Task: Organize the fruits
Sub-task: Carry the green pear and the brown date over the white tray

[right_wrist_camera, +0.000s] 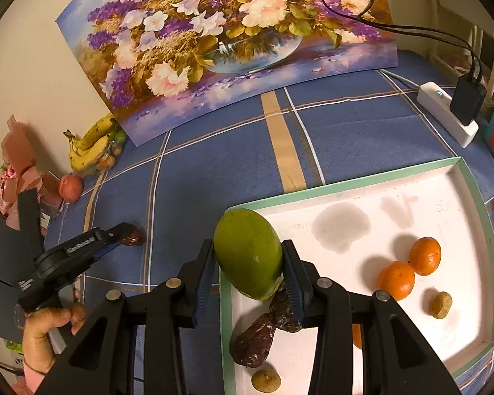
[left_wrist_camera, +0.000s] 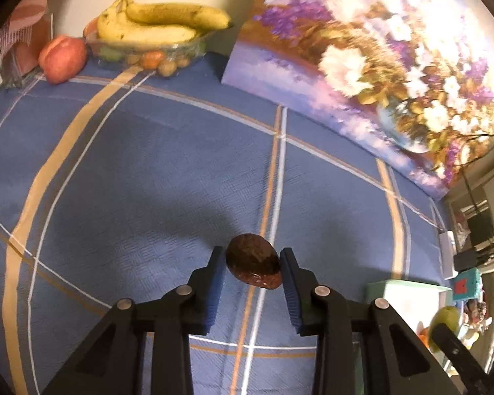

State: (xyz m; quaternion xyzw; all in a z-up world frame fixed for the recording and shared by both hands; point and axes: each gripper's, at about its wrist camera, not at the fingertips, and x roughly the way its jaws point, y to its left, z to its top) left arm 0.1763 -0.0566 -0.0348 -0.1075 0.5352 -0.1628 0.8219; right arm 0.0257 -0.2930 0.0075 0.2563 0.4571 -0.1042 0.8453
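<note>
Left gripper: we see its fingers closed against a dark date, between the tips.
Right gripper: our fingers clamp a green mango above the tray.

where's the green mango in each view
Left wrist: green mango at the far lower right edge, small, partly behind a black gripper part.
Right wrist: low centre, between the right gripper pads, over the tray's left rim.
Shared landmark: flower painting.

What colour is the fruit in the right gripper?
Green; the oval green mango shows best in the right wrist view.
</note>
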